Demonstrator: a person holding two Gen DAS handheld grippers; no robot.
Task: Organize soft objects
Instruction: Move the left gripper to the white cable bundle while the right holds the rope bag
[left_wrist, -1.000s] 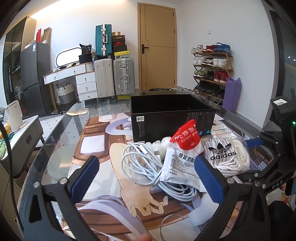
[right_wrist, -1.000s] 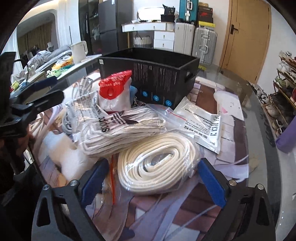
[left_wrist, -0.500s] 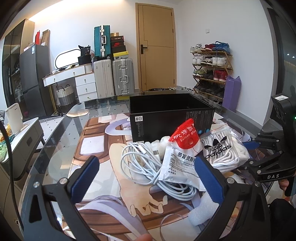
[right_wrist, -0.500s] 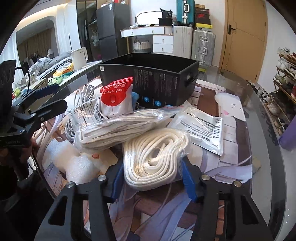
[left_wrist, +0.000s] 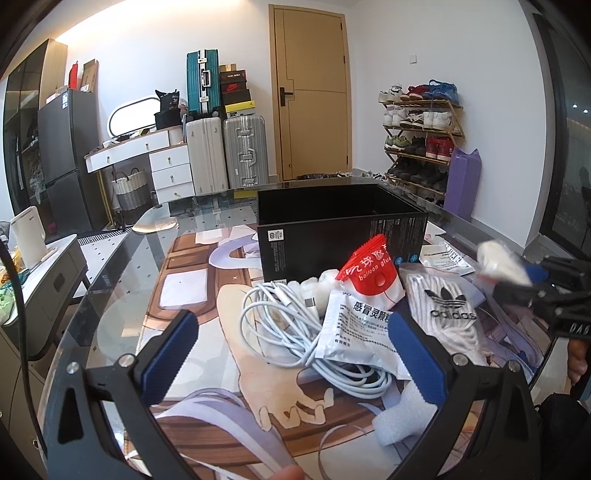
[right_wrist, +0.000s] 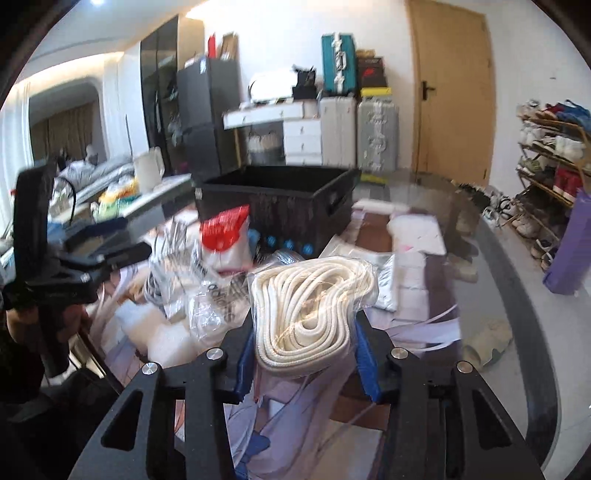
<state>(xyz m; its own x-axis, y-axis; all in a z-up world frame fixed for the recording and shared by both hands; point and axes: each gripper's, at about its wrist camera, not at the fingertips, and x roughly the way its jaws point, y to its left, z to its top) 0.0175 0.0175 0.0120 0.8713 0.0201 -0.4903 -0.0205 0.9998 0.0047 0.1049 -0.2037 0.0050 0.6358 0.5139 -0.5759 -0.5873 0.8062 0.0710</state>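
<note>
My right gripper (right_wrist: 303, 365) is shut on a clear bag of coiled white rope (right_wrist: 310, 299) and holds it lifted above the table; the bag also shows blurred at the right of the left wrist view (left_wrist: 500, 260). My left gripper (left_wrist: 291, 354) is open and empty, low over a white cable coil (left_wrist: 291, 328). Beside the cable lie a white medicine sachet (left_wrist: 362, 332), a red-topped balloon glue pouch (left_wrist: 371, 275) and an adidas bag of laces (left_wrist: 448, 314). An open black box (left_wrist: 340, 225) stands behind them, also in the right wrist view (right_wrist: 280, 199).
The glass table (left_wrist: 122, 280) carries a printed mat, white foam pieces (left_wrist: 402, 417) and a flat white packet (right_wrist: 386, 280). Suitcases, a dresser, a door and a shoe rack stand beyond the far edge. A side cabinet is at the left.
My right gripper closed on the rope bag and lifted it off the table towards the black box. My left gripper stayed open and nearly still.
</note>
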